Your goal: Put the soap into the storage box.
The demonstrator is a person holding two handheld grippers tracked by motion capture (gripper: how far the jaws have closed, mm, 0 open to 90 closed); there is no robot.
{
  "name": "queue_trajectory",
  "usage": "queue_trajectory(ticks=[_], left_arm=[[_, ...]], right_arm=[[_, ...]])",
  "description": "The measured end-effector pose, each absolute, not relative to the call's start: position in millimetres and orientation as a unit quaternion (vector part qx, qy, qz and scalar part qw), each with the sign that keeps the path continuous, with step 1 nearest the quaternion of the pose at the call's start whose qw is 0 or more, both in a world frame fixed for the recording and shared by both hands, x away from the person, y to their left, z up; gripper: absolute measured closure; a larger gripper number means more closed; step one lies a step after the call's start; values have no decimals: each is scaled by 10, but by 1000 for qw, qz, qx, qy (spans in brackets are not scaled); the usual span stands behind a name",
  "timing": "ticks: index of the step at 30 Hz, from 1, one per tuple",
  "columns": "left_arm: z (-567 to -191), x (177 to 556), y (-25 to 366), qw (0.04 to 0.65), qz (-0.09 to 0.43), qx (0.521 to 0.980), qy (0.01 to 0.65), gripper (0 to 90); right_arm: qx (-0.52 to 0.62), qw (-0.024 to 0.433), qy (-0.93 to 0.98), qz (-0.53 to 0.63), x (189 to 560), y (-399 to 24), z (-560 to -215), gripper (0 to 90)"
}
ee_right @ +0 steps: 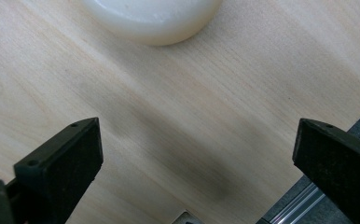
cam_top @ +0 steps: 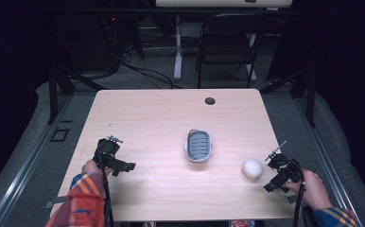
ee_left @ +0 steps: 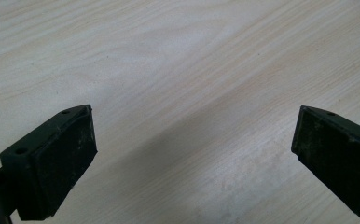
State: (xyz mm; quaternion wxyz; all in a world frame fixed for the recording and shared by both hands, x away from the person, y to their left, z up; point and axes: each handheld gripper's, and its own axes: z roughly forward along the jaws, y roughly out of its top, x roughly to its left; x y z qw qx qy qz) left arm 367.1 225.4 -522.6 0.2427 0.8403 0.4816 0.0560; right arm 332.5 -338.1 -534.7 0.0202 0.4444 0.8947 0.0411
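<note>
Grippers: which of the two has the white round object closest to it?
The right gripper: the white round object lies just ahead of its open jaws. The left gripper sits across the table, facing bare wood.

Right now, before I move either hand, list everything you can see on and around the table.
Table: one, light wood, centre; cable hole near far edge.
Basket: one, grey, small, oval, table centre.
White round object: one, near right edge, just ahead of the right gripper.
Folding chair: one, black, beyond the table.
Left gripper: black, open, above bare wood near the left edge.
Right gripper: black, open, at the right edge.
</note>
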Motion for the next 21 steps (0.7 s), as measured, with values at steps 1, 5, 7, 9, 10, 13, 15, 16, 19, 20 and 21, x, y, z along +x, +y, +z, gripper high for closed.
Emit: queue_trajectory(ticks=[1,5,7,9,10,13,15,16,19,20,21], left_arm=[[-5226,3671,2253,243,56,840,481,0],[-5230,3672,2255,243,55,841,481,0],[-5229,3672,2258,243,55,841,480,0],[-5229,3672,2257,243,55,841,480,0],[-5227,3672,2256,243,55,840,481,0],[-5227,3674,2251,243,55,842,478,0],[-5227,3672,2251,243,56,840,482,0],[-5229,3673,2250,243,55,840,481,0],[-5228,3674,2248,243,55,842,479,0],[-5228,3674,2248,243,55,842,479,0],[-5227,3673,2248,243,55,841,480,0]], right_arm=[[444,20,895,41,3325,-3381,-5347,0],[450,24,891,60,3306,-3345,-5355,0],[435,18,899,46,3322,-3331,-5327,0],[432,20,901,43,3324,-3309,-5319,0],[428,21,903,38,3330,-3303,-5311,0],[429,23,902,47,3324,-3280,-5300,0],[427,27,902,53,3328,-3259,-5298,0],[419,30,906,47,3342,-3249,-5279,0],[427,40,901,72,3339,-3207,-5289,0],[410,37,910,55,3369,-3199,-5257,0],[410,39,909,60,3384,-3172,-5268,0]])
